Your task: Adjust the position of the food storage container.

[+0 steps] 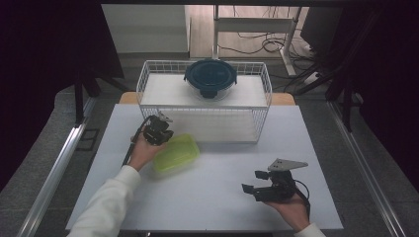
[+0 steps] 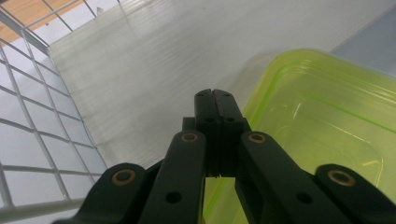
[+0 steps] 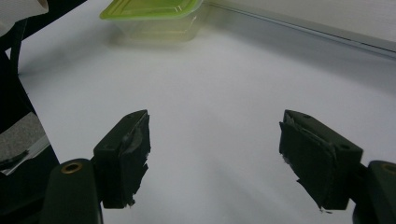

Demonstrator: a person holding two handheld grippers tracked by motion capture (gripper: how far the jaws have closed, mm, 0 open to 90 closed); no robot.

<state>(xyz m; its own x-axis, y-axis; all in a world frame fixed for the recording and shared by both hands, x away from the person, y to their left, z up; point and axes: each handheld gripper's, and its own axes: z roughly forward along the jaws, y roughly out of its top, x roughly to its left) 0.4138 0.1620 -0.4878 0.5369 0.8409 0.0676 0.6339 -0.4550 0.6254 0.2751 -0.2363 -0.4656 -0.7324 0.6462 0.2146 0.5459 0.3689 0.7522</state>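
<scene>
Your left gripper sits at the far-left edge of the lime-green lidded container, which lies on the white counter just in front of the wire basket; in the left gripper view its jaws are pressed fully together with nothing between them, beside the lid's rim. Your right gripper rests low over the counter's near-right area, well apart from the container, jaws spread wide and empty. A round dark-lidded glass bowl sits inside the basket at its far side.
</scene>
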